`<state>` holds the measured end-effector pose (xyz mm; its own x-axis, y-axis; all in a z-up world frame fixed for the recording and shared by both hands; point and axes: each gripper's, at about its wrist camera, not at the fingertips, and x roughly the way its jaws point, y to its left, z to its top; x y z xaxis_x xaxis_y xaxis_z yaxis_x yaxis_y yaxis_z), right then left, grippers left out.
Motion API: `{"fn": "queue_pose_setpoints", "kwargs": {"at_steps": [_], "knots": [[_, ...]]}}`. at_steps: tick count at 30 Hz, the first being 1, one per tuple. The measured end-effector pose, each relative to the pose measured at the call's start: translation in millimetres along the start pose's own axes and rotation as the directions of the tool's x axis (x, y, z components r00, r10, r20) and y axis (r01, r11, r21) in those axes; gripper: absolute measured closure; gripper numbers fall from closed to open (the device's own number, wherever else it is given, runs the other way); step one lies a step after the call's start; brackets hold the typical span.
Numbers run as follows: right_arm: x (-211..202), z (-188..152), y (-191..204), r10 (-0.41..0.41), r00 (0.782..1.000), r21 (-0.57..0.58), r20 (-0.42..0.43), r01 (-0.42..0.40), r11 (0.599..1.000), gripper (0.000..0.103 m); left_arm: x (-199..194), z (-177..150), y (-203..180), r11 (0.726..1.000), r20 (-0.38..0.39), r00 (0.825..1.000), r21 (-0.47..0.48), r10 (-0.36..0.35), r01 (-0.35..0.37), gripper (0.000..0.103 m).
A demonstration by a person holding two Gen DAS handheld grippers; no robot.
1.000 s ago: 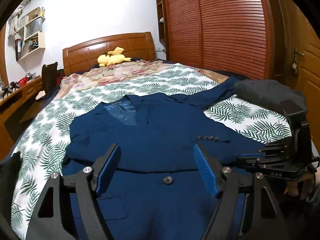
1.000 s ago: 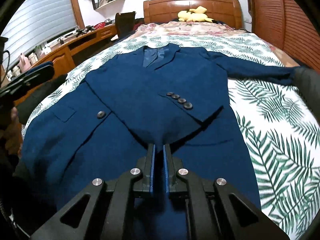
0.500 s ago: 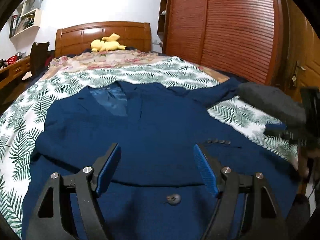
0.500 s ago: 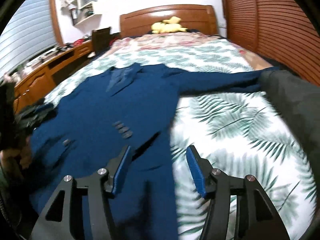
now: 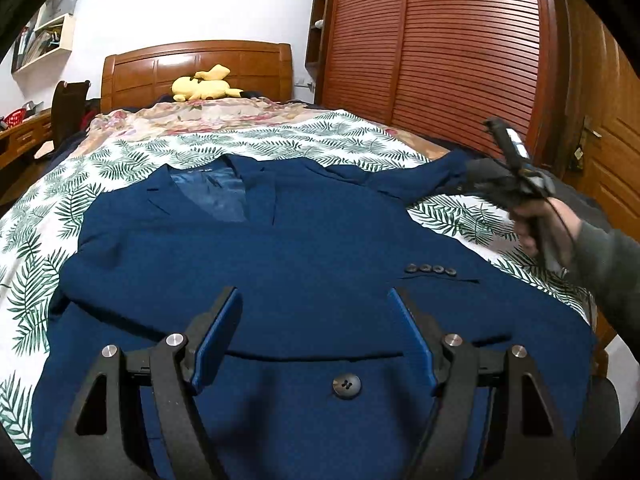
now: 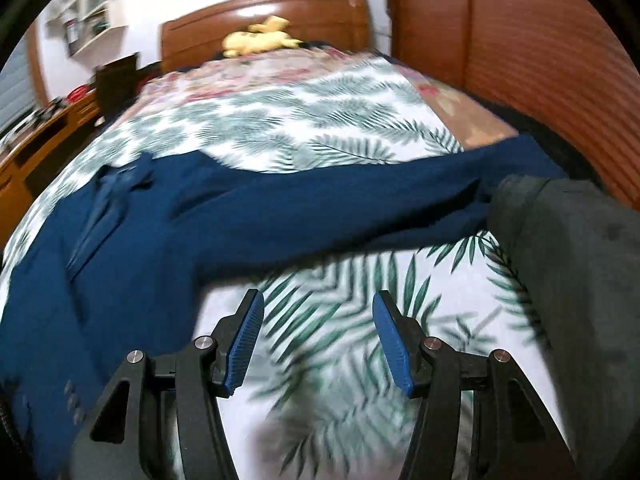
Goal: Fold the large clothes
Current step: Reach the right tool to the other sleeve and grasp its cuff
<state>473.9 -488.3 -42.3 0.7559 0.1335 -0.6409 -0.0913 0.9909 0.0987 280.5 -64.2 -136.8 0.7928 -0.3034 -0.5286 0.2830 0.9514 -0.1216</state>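
1. Blazer [image 5: 304, 264], navy, lies face up on our leaf-print bedspread [image 5: 36, 240], filling the centre of the left wrist frame; one sleeve is folded across its chest.
2. Other sleeve [image 6: 360, 204] stretches to the right edge, touching a dark grey garment [image 6: 568, 264].
3. Left gripper [image 5: 316, 340]: jaws apart, holding nothing, over the blazer's lower front.
4. Right gripper [image 6: 318, 340]: jaws apart, nothing between them, over bare bedspread just below that sleeve.

- Blazer [image 5: 304, 264]: matt navy woven cloth, glossy lining at its 12 o'clock.
- Headboard [image 5: 196, 68]: glossy varnished wood.
- Left gripper [image 5: 316, 332]: matt black plastic, ribbed blue pads.
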Motion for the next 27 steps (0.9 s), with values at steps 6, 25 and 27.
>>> {"fn": "queue_pose_setpoints", "kwargs": {"at_steps": [6, 25, 27], "knots": [[47, 28, -18, 0.009, 0.999, 0.154, -0.048, -0.002, 0.988, 0.045, 1, -1, 2, 1.000, -0.006, 1.000, -0.012, -0.004, 0.004, 0.027], [77, 56, -17, 0.024, 0.998, 0.219, -0.059, -0.010, 0.976, 0.095, 2, -3, 1, 1.000, -0.014, 1.000, 0.000, -0.008, 0.008, 0.027], [68, 58, -9, 0.007, 0.999, 0.178, -0.036, -0.001, 0.984, 0.097, 3, -3, 1, 1.000, -0.016, 1.000, 0.000, -0.008, 0.008, 0.027]]}}
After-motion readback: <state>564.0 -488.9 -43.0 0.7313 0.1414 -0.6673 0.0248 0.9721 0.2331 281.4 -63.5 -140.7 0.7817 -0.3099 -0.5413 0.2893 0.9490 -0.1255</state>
